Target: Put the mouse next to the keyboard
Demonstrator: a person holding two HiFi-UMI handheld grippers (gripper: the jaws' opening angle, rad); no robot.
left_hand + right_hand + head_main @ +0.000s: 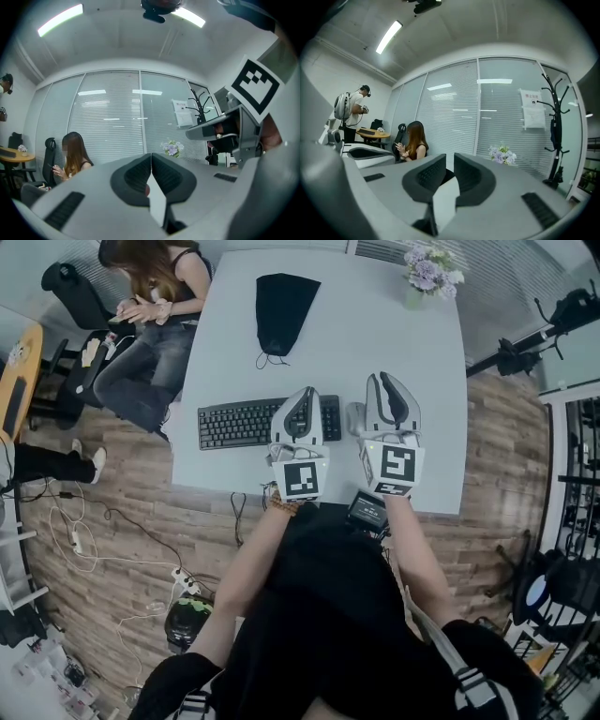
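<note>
A black keyboard [239, 423] lies on the white table [375, 324] near its front edge. A small grey mouse [355, 418] rests just off the keyboard's right end. My left gripper [305, 390] hovers over that right end, its jaws pressed together on nothing [151, 154]. My right gripper [384, 377] stands just to the right of the mouse, apart from it, jaws shut and empty [450, 157]. Neither gripper view shows the mouse or the keyboard; both look level across the table.
A black pouch [281, 306] lies at the table's far middle, and a vase of flowers [429, 268] stands at the far right corner. One person [155, 306] sits at the far left. A small dark device [367, 510] sits at the near edge.
</note>
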